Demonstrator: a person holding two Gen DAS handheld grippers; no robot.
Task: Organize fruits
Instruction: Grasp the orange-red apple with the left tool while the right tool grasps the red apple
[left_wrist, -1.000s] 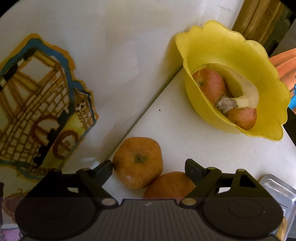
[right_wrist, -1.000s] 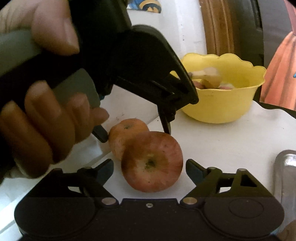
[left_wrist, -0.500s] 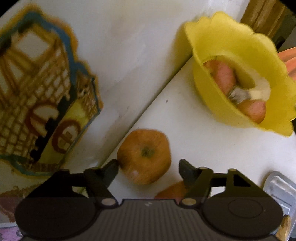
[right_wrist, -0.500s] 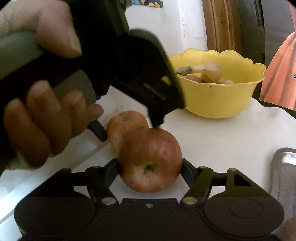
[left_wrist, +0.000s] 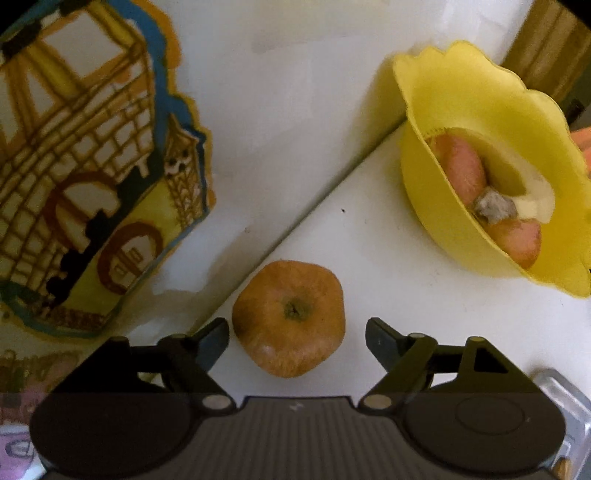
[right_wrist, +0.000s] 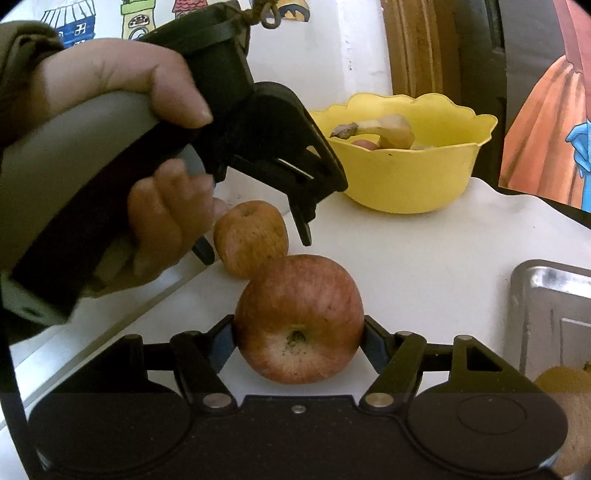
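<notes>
Red apple (right_wrist: 299, 321), at 6 o'clock, was clamped between the right gripper (right_wrist: 298, 341) jaws; paler apple (left_wrist: 290, 317) lay on the white table (left_wrist: 406, 295), framed by the wide-open, empty left gripper (left_wrist: 297, 338). Yellow bowl (left_wrist: 436, 229), at 2 o'clock, already held fruit; two apples remained outside. A second earlier, both grippers were open and the red apple sat free.

Both grippers were black plastic with ribbed bases, silver pivot screws and blue-padded fingers (right_wrist: 221, 345). The left gripper (right_wrist: 255, 243) had a grey handle, held by a bare-skinned hand (right_wrist: 147, 155) in an olive sleeve (right_wrist: 22, 48).
</notes>
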